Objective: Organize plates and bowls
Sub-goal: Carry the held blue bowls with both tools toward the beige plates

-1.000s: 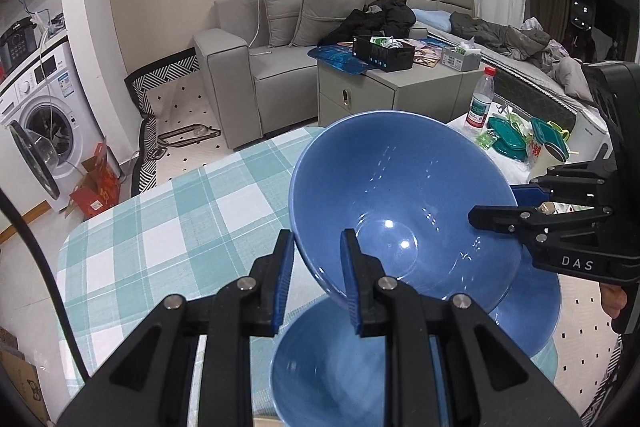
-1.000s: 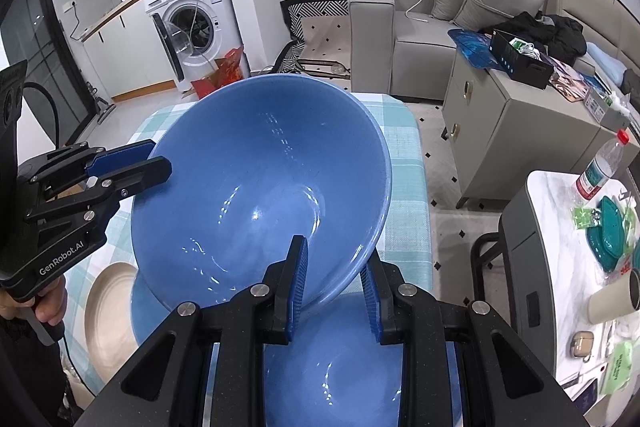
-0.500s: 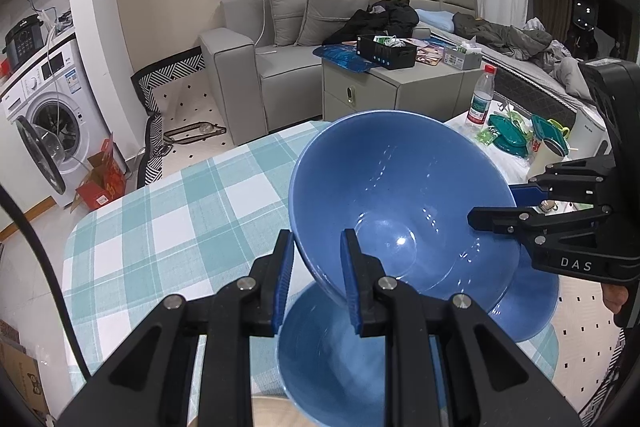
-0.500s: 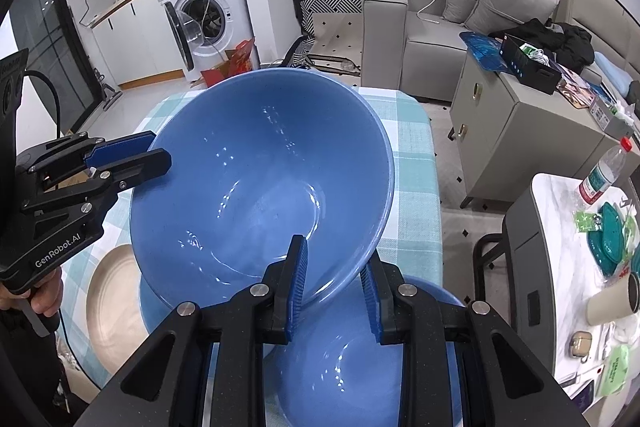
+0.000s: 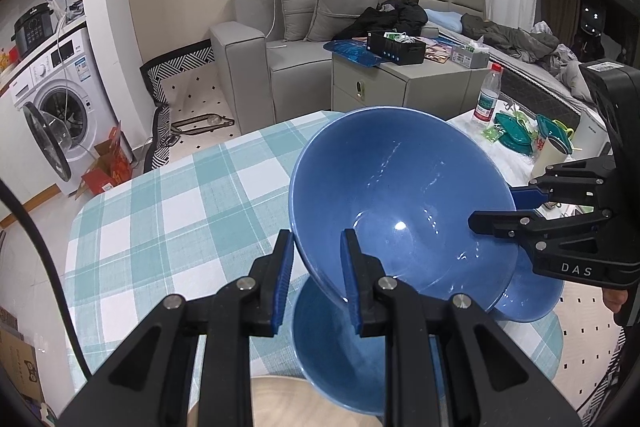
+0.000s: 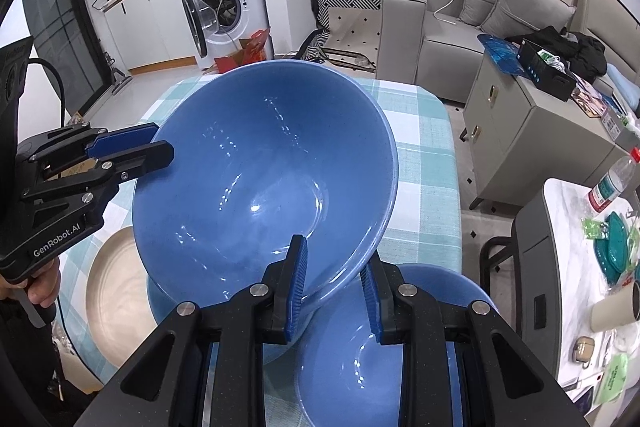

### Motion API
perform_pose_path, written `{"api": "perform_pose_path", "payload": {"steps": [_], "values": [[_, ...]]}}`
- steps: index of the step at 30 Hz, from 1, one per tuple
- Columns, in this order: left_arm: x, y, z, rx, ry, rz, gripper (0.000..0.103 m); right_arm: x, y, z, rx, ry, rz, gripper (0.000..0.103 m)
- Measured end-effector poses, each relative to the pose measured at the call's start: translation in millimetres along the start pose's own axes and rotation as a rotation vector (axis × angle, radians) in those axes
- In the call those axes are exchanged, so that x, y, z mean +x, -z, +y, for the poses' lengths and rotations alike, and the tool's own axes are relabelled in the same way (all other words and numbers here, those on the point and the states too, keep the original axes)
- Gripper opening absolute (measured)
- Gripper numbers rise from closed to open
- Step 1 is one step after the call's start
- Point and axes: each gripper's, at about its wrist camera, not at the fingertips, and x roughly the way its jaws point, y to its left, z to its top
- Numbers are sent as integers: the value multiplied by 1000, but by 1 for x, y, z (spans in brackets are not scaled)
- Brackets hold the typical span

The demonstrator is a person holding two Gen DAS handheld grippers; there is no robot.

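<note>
A large blue bowl (image 5: 404, 195) hangs in the air above the table, held from both sides. My left gripper (image 5: 316, 267) is shut on its near rim. My right gripper (image 6: 334, 283) is shut on the opposite rim, and the bowl fills the right wrist view (image 6: 264, 179). Below it, a second blue bowl (image 5: 332, 347) stands on the table under my left gripper. A third blue bowl (image 6: 360, 359) stands under my right gripper. A beige plate (image 6: 114, 287) lies on the table beside the second bowl.
The table has a teal and white checked cloth (image 5: 168, 211). A side table (image 5: 520, 155) to the right holds a water bottle (image 5: 486, 95), teal lids and a cup. A grey sofa (image 5: 280, 47), a cabinet and a washing machine (image 5: 56, 107) stand beyond.
Both grippers have lifted the large blue bowl higher above the table. The two bowls below stayed in place and look farther away.
</note>
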Motion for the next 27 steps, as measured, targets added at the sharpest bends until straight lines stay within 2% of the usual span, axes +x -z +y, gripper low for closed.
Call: {"api": "perform_pose_path", "payload": {"steps": [27], "values": [[-21, 15, 4, -1, -14, -22, 22, -15, 11, 13, -52, -29, -13, 27]]}}
